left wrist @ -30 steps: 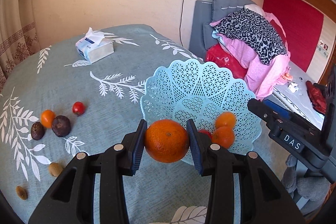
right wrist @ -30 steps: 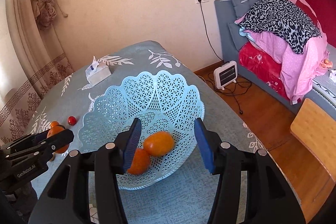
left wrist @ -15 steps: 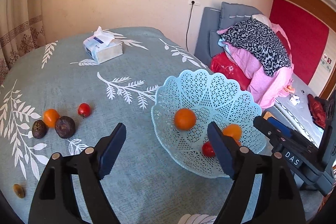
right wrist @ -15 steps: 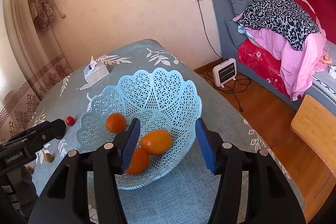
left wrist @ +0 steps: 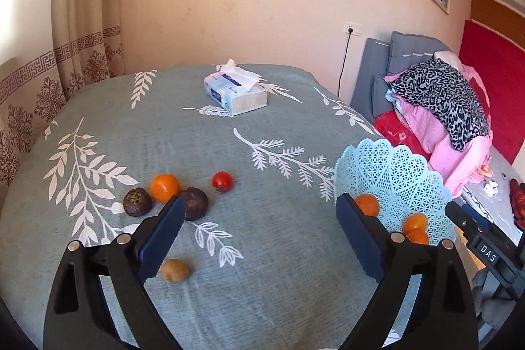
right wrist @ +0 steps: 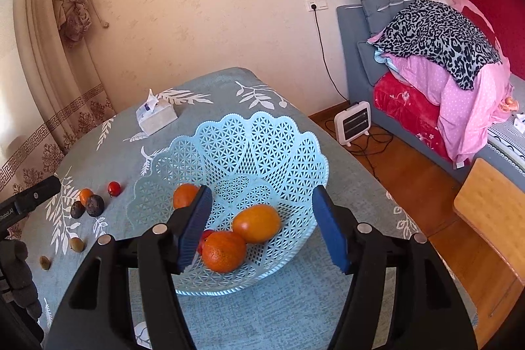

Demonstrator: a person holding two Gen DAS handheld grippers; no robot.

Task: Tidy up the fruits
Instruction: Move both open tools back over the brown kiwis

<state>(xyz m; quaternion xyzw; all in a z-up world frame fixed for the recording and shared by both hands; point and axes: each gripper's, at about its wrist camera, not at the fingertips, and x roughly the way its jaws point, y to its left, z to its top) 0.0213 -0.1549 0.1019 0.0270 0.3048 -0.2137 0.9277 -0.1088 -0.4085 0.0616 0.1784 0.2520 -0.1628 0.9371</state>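
My left gripper [left wrist: 259, 225] has a black frame of two angular arms, each with a cut-out slot in its lower limb. Round silver screw heads sit on top of each arm, two to a side. Each finger [left wrist: 160, 238] carries a dark blue pad with a finely ribbed inner face. My right gripper [right wrist: 262, 228] is built the same way: black slotted arms, paired silver screws, blue ribbed pads [right wrist: 329, 232]. From the left camera, the right unit's black housing bears a small plate lettered "DAS". From the right camera, the left unit's black body shows white lettering ending "Robot.AI".
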